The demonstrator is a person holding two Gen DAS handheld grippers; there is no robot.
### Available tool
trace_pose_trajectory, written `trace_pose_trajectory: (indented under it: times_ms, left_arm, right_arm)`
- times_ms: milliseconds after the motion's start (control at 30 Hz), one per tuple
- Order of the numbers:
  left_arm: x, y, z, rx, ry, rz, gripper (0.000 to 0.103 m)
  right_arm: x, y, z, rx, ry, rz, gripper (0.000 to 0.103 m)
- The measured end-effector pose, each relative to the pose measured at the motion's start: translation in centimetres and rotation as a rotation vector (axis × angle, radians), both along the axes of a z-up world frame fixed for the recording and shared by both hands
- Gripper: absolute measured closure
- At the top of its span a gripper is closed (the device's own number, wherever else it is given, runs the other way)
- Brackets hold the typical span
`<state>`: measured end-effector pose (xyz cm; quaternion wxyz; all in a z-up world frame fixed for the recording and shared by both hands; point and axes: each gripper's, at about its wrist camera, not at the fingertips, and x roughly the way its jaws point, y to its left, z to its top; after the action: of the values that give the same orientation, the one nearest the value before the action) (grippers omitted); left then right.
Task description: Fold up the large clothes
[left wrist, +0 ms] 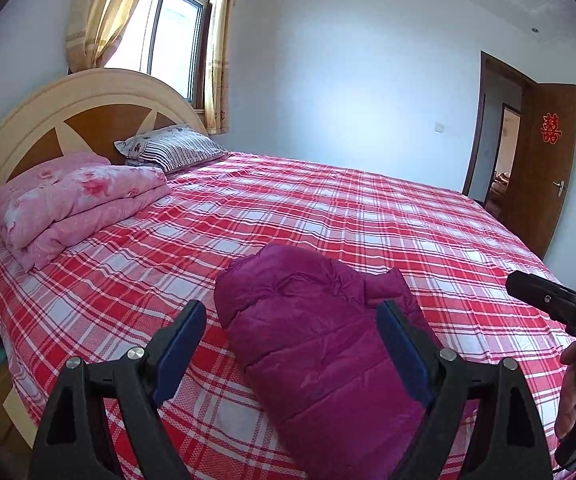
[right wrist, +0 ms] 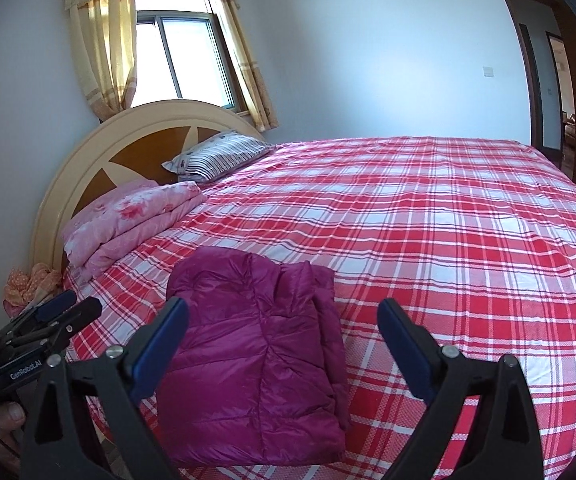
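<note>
On the near edge of the plaid bed (right wrist: 447, 220) lies the folded magenta puffer jacket (right wrist: 256, 360); we hold left gripper (left wrist: 291, 344) and right gripper (right wrist: 284, 340) above it, both spread apart, empty.

The left gripper (left wrist: 291, 344) was held raised, its blue-padded fingers (left wrist: 180, 344) spread wide with nothing between them. The right gripper (right wrist: 284, 340) was likewise agape and empty.
</note>
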<state>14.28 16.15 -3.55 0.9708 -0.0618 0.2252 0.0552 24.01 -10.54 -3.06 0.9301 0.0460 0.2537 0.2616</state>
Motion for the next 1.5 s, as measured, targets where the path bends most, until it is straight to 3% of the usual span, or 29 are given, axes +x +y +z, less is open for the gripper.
trace_pose_trajectory:
  times_ms: [733, 1000, 1133, 1500]
  left_arm:
    - [0.4, -0.8, -0.6, 0.025, 0.023, -0.015, 0.015]
    - [-0.2, -0.7, 0.4, 0.048, -0.005, 0.013, 0.015]
    - [-0.6, -0.5, 1.1, 0.044, -0.033, 0.001, 0.005]
    - [-1.1, -0.7, 1.9, 0.094, -0.078, 0.027, 0.001]
  right_arm:
    - [-0.2, -0.9, -0.1, 0.02, -0.014, -0.008, 0.003]
    - [-0.8, -1.3, 0.5, 0.034, -0.034, -0.008, 0.003]
    - [-1.4, -1.5, 1.3, 0.045, -0.057, -0.005, 0.003]
    - [-2.3, -1.0, 2.2, 0.048, -0.094, 0.019, 0.002]
